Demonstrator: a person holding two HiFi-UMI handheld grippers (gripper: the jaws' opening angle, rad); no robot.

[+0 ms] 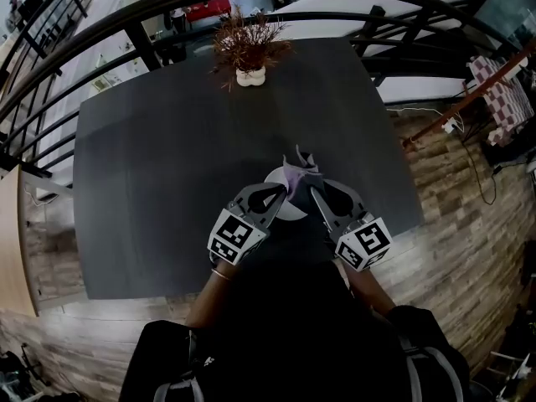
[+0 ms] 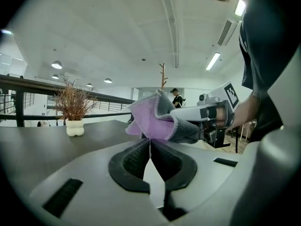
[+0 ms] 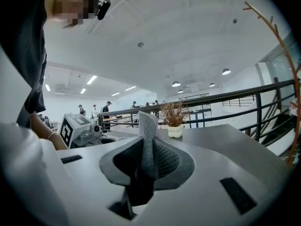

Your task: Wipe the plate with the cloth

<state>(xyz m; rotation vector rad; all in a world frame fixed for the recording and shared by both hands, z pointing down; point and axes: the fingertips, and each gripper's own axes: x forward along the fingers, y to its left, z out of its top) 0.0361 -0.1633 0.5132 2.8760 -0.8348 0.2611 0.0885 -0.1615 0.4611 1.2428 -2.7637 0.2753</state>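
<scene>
Over the near edge of the dark table (image 1: 151,182), a small white plate (image 1: 292,210) sits between the two grippers. My left gripper (image 1: 283,193) is shut on the plate's rim, which appears only as a thin white sliver between the pads (image 2: 150,147). A purple and grey cloth (image 1: 300,172) bunches up just above the plate. My right gripper (image 1: 311,189) is shut on that cloth, and a grey fold (image 3: 148,135) stands up between its pads. In the left gripper view the cloth (image 2: 153,119) hangs right over the left jaws, with the right gripper (image 2: 207,119) behind it.
A white pot of dried twigs (image 1: 249,75) stands at the table's far edge. A black railing (image 1: 126,19) curves behind the table. Wooden flooring (image 1: 452,224) lies to the right. The person's body is close against the near table edge.
</scene>
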